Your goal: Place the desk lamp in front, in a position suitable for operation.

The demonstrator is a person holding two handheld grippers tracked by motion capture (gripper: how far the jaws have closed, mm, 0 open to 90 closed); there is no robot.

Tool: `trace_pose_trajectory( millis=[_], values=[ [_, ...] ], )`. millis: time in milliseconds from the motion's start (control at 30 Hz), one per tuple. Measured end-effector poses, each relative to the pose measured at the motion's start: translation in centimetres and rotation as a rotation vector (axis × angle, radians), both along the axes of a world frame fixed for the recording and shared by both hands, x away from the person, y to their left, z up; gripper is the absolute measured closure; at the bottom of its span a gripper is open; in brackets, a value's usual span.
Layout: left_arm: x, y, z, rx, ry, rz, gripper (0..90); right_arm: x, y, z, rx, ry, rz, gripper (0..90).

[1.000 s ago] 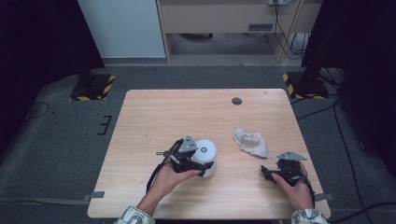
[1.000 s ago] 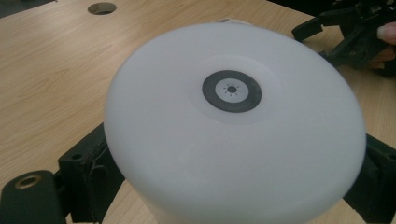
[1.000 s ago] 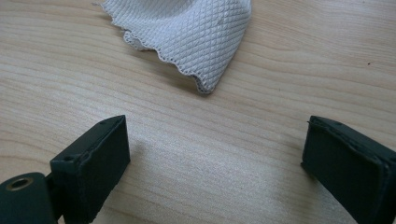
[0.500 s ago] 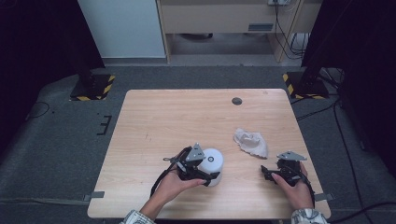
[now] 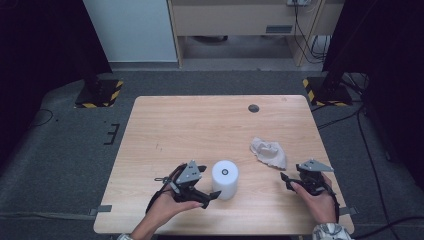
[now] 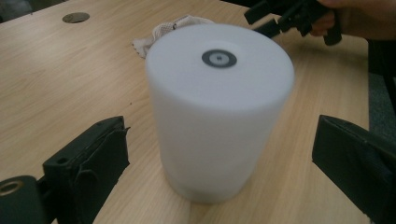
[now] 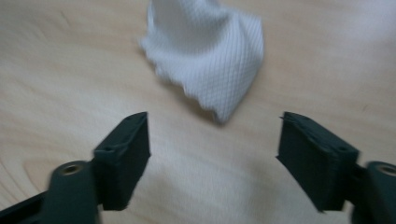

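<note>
A white foam cylinder (image 5: 225, 178) with a small dark disc on top stands upright near the table's front edge. My left gripper (image 5: 207, 181) is just left of it. In the left gripper view the cylinder (image 6: 219, 112) rises between the wide jaws of the left gripper (image 6: 222, 140); the pads stand clear of its sides and have just been opening. A crumpled white cloth (image 5: 269, 152) lies at the right. My right gripper (image 5: 286, 180) sits just in front of it, pointing at it. In the right gripper view its jaws (image 7: 215, 140) have just been closing with nothing between them, the cloth (image 7: 210, 56) ahead.
The wooden table (image 5: 200, 125) has a small dark round disc (image 5: 253, 108) set in its far side. Grey floor surrounds it, with stand feet marked in yellow and black at both far corners and a white cabinet behind.
My left gripper has let go of the cylinder and drawn back to the left; the cylinder stands free, slightly nearer the front edge. The right hand has stayed in place.
</note>
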State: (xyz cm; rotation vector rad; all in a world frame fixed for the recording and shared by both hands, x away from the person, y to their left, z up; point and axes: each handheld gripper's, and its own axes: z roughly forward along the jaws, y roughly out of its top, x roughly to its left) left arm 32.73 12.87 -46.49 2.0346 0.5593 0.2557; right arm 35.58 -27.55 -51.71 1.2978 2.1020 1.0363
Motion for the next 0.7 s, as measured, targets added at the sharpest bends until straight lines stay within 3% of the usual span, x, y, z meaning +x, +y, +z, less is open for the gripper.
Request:
trace_pose_trajectory(
  millis=[67, 133, 233, 300, 367, 500, 700],
  values=[
    [-0.5, 1.2, -0.1, 0.012, -0.002, -0.002, 3.0, 0.3, 0.2, 0.6, -0.014, -0.006, 0.029, 34.8],
    [-1.1, 2.8, -0.2, 0.053, -0.026, 0.016, 3.1, 1.0, 0.7, 1.7, -0.039, -0.019, 0.060, 42.4],
    [-1.1, 4.6, -0.2, 0.050, -0.021, 0.058, 3.6, 3.2, 1.6, 3.1, -0.082, -0.014, 0.126, 46.7],
    [-1.0, 5.9, -0.3, 0.043, -0.019, 0.096, 3.8, 4.6, 2.1, 3.5, -0.095, 0.004, 0.149, 45.0],
    [-0.9, 6.9, -0.3, 0.034, -0.016, 0.130, 4.4, 6.4, 2.8, 3.7, -0.084, 0.056, 0.187, 37.4],
    [-0.4, 8.0, -0.6, 0.018, -0.001, 0.180, 5.4, 8.8, 4.2, 3.2, -0.142, 0.121, 0.204, 24.0],
    [0.0, 8.1, -0.6, 0.005, 0.008, 0.192, 5.5, 11.2, 5.0, 2.4, -0.146, 0.193, 0.183, 26.9]
  ],
)
